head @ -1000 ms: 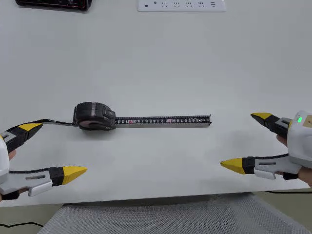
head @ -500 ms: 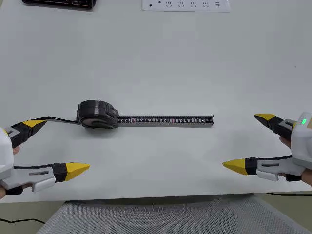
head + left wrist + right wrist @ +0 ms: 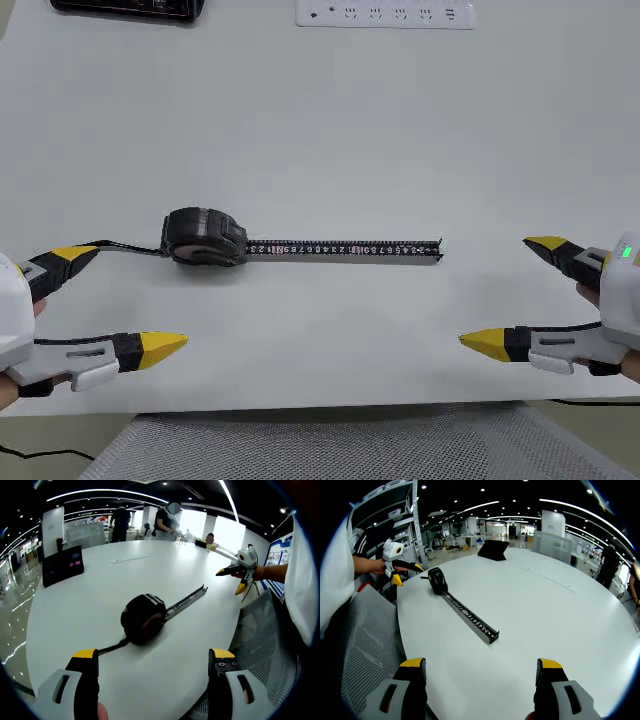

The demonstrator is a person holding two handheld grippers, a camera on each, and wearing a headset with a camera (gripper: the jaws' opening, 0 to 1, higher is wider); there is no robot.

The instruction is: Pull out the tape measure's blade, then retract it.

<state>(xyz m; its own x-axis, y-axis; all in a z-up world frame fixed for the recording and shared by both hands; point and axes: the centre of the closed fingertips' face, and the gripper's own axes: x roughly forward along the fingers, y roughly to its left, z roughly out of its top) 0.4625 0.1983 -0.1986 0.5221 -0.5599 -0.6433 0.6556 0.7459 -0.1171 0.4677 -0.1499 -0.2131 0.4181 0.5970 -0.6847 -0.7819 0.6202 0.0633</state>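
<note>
**A:** Where is the tape measure, and which way does it point?

**B:** The white table (image 3: 330, 120) takes up most of your head view. The tape measure (image 3: 204, 237) lies on it just left of centre, and its blade (image 3: 345, 248) is drawn out flat on the tabletop. The long axis runs left to right across the frame. The hook end (image 3: 438, 248) points right, toward your right gripper (image 3: 495, 292).

**A:** And how are my hands placed?

**B:** Both are low in the frame, by the table's near edge. Your left gripper (image 3: 140, 296) comes in from the lower left with its tips aimed right. Your right one comes in from the lower right with its tips aimed left. The right one is well apart from the blade's end.

**A:** What about the jaws?

**B:** Both pairs are spread wide and hold nothing. In your left gripper view the dark case sits in the middle, beyond the jaws, and the blade runs off to the upper right.

**A:** Anything smaller?

**B:** A thin black strap (image 3: 130, 246) trails left from the case, close to your left gripper's upper tip. I cannot tell whether they touch. A white power strip (image 3: 385, 13) lies along the top edge, and a black device (image 3: 125, 7) is at the upper left.
</note>
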